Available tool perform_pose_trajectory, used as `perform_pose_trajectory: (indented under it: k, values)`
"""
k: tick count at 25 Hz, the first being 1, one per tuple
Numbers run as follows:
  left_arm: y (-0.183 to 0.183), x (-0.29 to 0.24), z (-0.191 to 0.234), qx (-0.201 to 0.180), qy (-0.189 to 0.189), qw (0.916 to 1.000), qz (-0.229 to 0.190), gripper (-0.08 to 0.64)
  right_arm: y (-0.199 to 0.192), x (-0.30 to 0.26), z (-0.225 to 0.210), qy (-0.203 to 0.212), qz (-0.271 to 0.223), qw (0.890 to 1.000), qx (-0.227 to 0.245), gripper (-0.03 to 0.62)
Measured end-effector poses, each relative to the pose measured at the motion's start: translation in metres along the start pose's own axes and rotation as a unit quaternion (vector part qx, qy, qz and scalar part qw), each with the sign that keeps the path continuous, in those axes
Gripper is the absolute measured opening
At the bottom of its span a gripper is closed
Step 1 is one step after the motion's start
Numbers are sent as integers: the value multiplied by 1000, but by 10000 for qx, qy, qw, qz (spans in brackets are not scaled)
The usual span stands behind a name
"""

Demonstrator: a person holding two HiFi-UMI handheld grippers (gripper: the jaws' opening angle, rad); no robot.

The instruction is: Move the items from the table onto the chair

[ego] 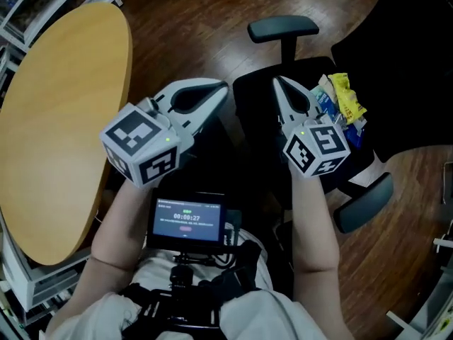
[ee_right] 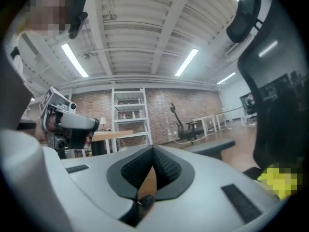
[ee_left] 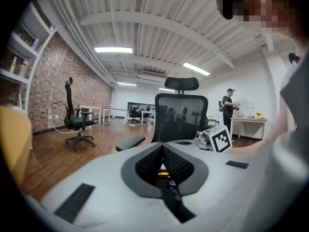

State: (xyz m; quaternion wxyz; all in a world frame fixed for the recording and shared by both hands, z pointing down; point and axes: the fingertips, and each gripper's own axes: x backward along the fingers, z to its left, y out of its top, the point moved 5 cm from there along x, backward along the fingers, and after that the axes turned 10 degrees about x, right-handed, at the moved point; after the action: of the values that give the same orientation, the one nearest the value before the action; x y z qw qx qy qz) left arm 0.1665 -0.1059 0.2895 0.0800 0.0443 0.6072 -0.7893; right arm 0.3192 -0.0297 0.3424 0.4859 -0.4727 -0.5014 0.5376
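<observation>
A pile of snack packets, with a yellow packet (ego: pixel 348 98) on top, lies on the seat of the black office chair (ego: pixel 255 105), at its right side. My left gripper (ego: pixel 224 87) hovers over the gap between table and chair, shut and empty. Beside the pile, my right gripper (ego: pixel 277 82) hangs over the seat, also shut with nothing in it. The round wooden table (ego: pixel 64 119) at the left shows no items. In the left gripper view the jaws (ee_left: pixel 162 146) meet and point at the chair back (ee_left: pixel 181 115). The right gripper view shows joined jaws (ee_right: pixel 153 149) and the yellow packet (ee_right: pixel 280 180).
A small screen (ego: pixel 187 218) is mounted at the person's chest. White shelving (ego: pixel 21 6) stands behind the table, and a white metal rack (ee_right: pixel 129 117) by the brick wall. Another office chair (ee_left: pixel 77 122) and a standing person (ee_left: pixel 228 108) are far off on the wooden floor.
</observation>
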Motion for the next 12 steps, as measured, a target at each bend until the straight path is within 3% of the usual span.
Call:
perform_pose_trajectory:
  k: [2,8,12]
  values:
    - [14,17,2,-59,253,9996,-68,11,25,-19,16,505,-221,9984,-98,0]
    - [47,96,22,242,878,9956,-210,11,109,-68,100,1706,-778,9823,-26,0]
    - [52,133,35,277,1377,9892,-414,11,127,-92,143,2390,-971,9662,20,0]
